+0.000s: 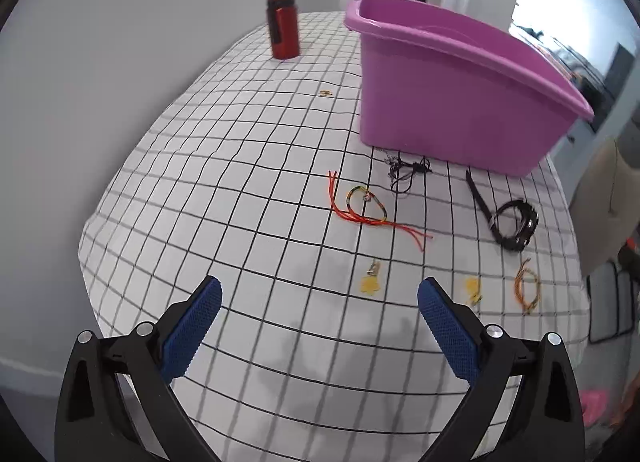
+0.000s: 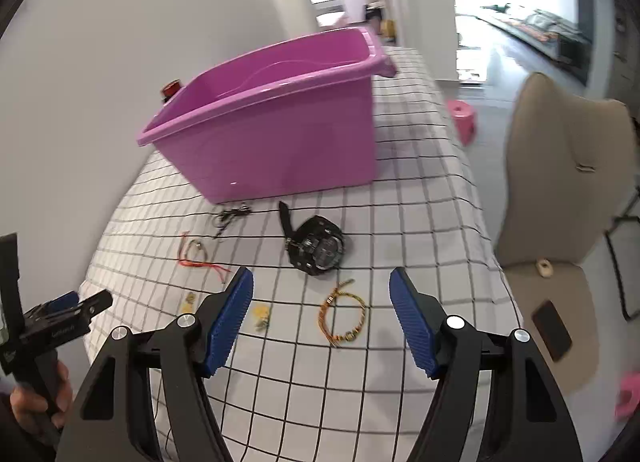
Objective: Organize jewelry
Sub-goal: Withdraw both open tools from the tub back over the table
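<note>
Left wrist view. The left gripper [image 1: 320, 302] hangs above the checked tablecloth [image 1: 240, 190], jaws spread wide, nothing between the blue pads [image 1: 192, 334]. A yellow charm [image 1: 370, 282] lies just past the fingertips at about 1 o'clock; a second yellow charm [image 1: 473, 289] sits at 3 o'clock, outside the right pad. Further out at 12 o'clock: a red cord bracelet [image 1: 366, 208], then a tangle of black cord [image 1: 408, 172] near the foot of the purple bin [image 1: 460, 102]. A black watch [image 1: 512, 224] lies at 2 o'clock, an orange braided bracelet [image 1: 527, 288] at 3. One small gold piece [image 1: 325, 93] lies alone, between the red bottle [image 1: 283, 24] and the bin.

Right wrist view. The right gripper [image 2: 322, 312] is likewise released and empty. The orange braided bracelet [image 2: 343, 316] lies flat in line with the gap between its pads; the watch [image 2: 318, 248] is just beyond at 12 o'clock. The left gripper [image 2: 68, 312] shows at 9 o'clock, held in a hand [image 2: 40, 402].

Judgement: approach phase, nothing in the bin that I can see. The bracelet is thin and flat; I would bring the pads low, straddle one side of the loop, and pinch cord only, not cloth. The left should take the near charm by its metal end.
</note>
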